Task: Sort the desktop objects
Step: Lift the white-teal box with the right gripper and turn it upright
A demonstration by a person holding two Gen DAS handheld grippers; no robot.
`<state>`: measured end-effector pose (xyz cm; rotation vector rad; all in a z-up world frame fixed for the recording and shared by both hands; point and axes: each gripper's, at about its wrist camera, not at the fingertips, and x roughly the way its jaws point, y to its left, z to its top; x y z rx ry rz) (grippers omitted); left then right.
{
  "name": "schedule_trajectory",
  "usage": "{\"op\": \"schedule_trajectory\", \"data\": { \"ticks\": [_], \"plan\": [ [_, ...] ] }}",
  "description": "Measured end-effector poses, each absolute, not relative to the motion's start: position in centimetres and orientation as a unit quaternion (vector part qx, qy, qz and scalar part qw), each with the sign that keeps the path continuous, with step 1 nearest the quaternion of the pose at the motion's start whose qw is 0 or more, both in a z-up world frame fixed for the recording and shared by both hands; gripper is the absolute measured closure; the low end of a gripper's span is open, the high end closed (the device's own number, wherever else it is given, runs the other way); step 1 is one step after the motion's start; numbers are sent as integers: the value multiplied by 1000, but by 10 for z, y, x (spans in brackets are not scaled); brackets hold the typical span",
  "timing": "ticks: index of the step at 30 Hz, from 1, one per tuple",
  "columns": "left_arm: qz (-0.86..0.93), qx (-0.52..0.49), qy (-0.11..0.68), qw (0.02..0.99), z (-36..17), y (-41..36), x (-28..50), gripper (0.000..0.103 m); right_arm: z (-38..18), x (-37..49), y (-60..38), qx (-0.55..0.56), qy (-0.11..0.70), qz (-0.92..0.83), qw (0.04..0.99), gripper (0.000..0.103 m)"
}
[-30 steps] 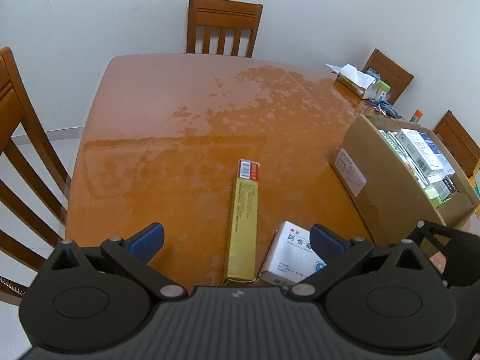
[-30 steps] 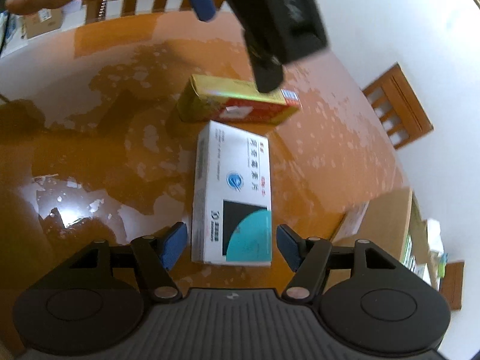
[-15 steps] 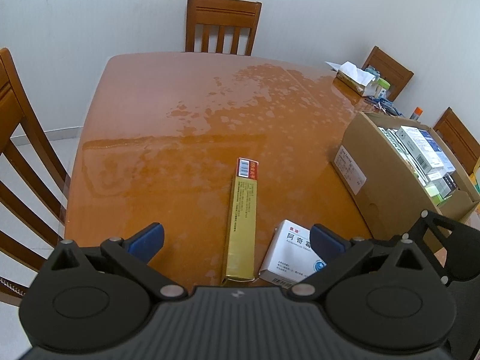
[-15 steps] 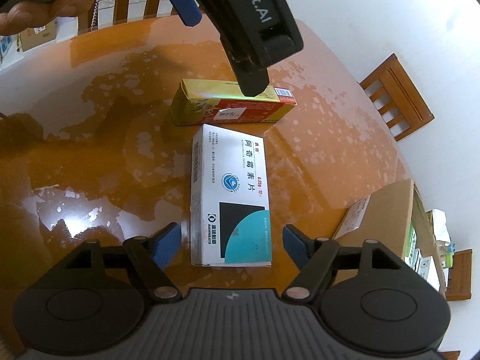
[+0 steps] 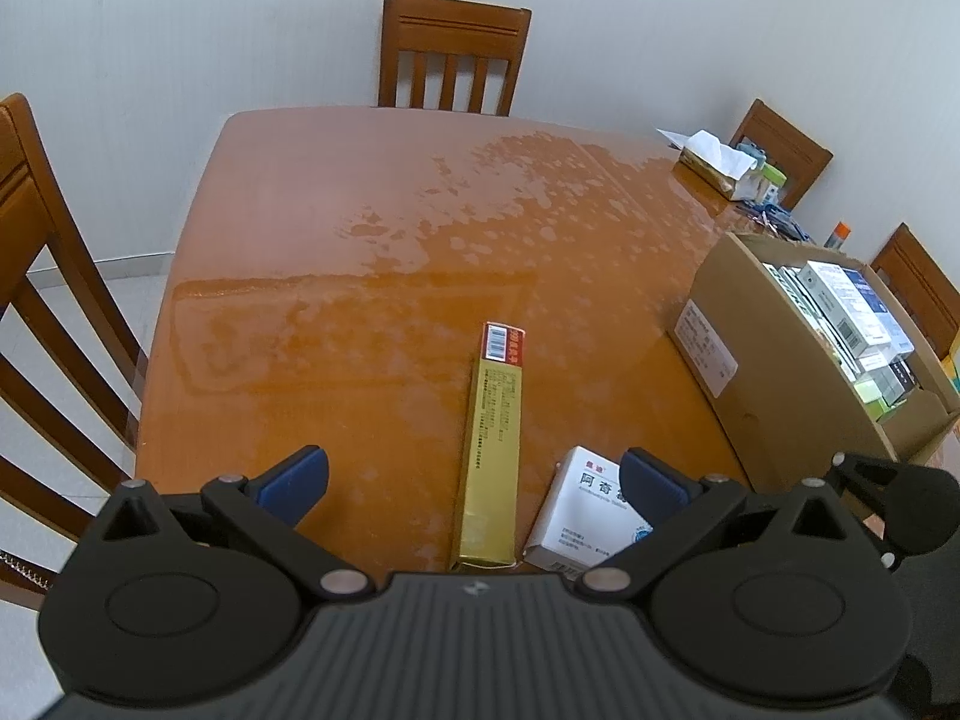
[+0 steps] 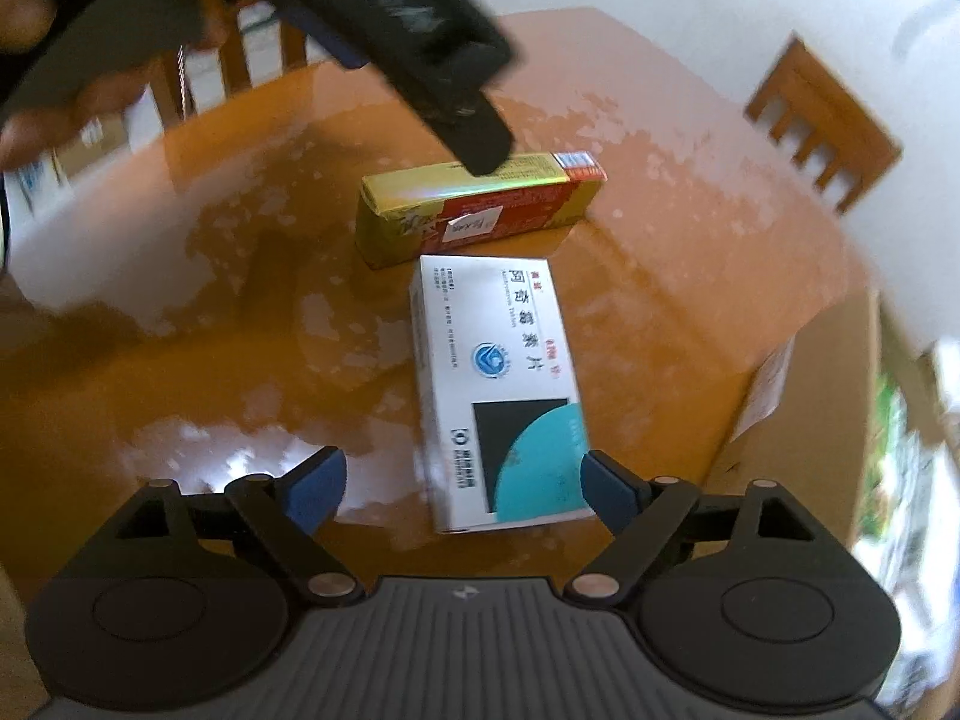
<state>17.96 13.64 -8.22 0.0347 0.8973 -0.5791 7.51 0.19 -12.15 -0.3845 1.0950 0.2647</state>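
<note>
The right claw hangs over the white box, jaws opening and astride its near end, pads clear of it (likely lining up a grab). The gold box lies at its 12 o'clock. The left claw hovers wide, empty. A carton waits at 3 o'clock on the surface, seemingly the sorting bin
</note>
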Motion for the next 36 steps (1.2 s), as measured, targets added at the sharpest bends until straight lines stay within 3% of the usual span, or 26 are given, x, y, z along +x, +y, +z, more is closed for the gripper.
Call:
{"op": "schedule_trajectory", "data": {
  "ticks": [5, 11, 14, 18, 36],
  "plan": [
    [-270, 11, 430, 861, -83, 140, 179, 0, -116, 83, -19, -81, 522, 110, 842, 14],
    [-266, 10, 432, 862, -84, 142, 180, 0, -119, 88, -24, -110, 512, 82, 848, 14],
    [-268, 10, 431, 862, -84, 143, 179, 0, -128, 92, -28, -111, 525, 82, 840, 29],
    [-267, 11, 431, 862, -84, 145, 179, 0, -134, 94, -35, -94, 538, 85, 834, 31],
    [-259, 97, 469, 839, -105, 158, 152, 0, -144, 93, -89, 272, 610, 158, 727, 34]
  ]
}}
